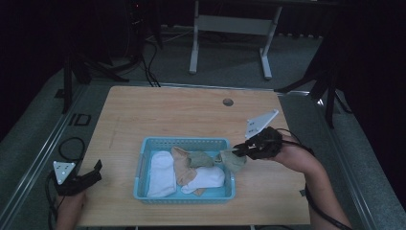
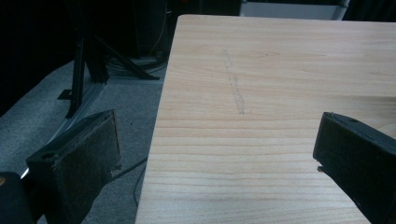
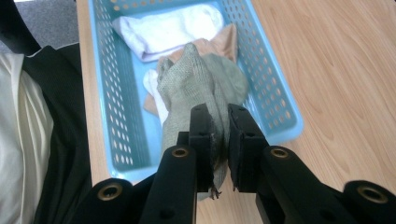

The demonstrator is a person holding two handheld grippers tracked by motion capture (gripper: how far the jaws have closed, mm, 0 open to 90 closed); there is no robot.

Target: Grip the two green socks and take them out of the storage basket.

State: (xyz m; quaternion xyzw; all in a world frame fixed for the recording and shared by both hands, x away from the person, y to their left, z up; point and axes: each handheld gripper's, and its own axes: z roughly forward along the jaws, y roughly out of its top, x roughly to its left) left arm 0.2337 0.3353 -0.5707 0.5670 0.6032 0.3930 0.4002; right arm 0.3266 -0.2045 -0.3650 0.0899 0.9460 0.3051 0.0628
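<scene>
A light-blue plastic basket sits at the front middle of the wooden table and holds white socks, a tan sock and a grey-green sock. My right gripper is shut on the grey-green sock at the basket's right end; the sock drapes from the pads over the rim into the basket. My left gripper hangs open off the table's front left corner, jaws wide apart with nothing between them.
The table has a round cable hole near its far edge. Beyond it stand a white desk frame and black stands at both sides. Cables lie on the grey floor at the left.
</scene>
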